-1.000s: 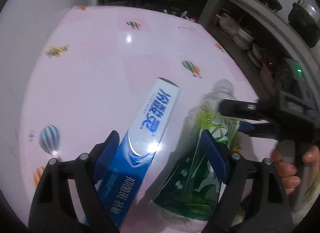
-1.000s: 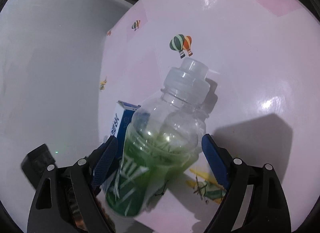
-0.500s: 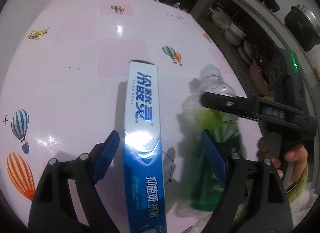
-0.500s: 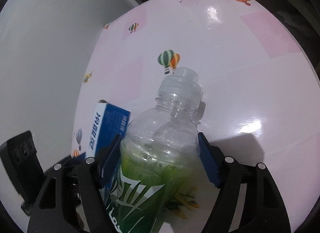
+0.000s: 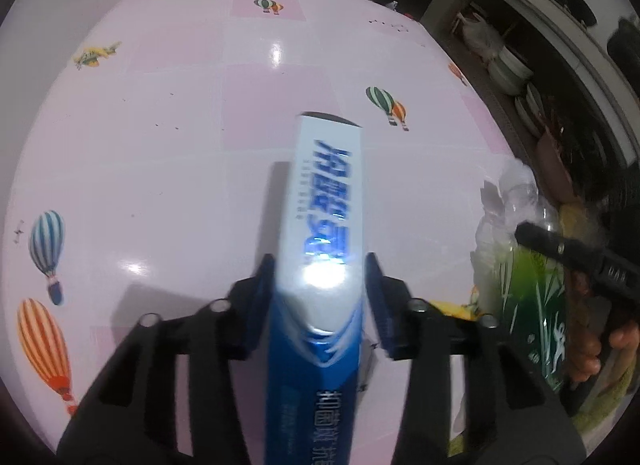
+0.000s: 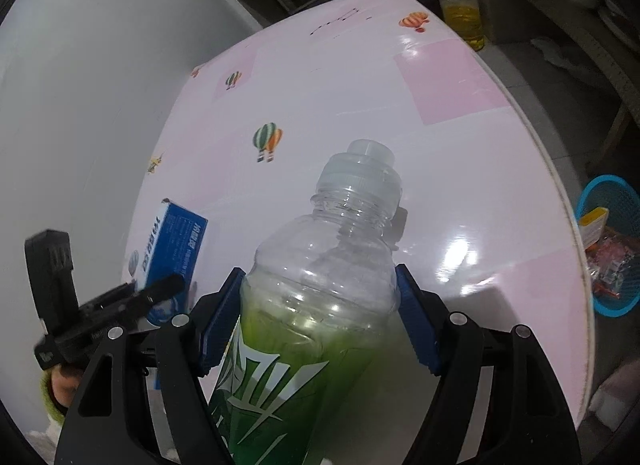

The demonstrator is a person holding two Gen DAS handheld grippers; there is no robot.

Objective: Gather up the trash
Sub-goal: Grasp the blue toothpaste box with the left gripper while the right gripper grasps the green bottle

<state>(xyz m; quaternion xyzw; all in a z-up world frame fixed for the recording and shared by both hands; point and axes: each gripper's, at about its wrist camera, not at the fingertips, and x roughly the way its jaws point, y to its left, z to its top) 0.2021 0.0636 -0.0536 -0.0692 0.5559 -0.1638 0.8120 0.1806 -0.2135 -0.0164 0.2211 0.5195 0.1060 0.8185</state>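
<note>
My left gripper is shut on a long blue and white toothpaste box and holds it over the pink table. My right gripper is shut on a clear plastic bottle with a green label, tilted above the table. The bottle also shows at the right edge of the left wrist view. The toothpaste box and left gripper show at the left of the right wrist view.
A blue mesh bin with trash in it stands on the floor right of the table. A bottle of yellow liquid stands beyond the table's far edge. Shelves with dishes run along the right.
My left gripper has closed on the toothpaste box and lifted it. My right gripper has closed on the bottle and raised it off the table.
</note>
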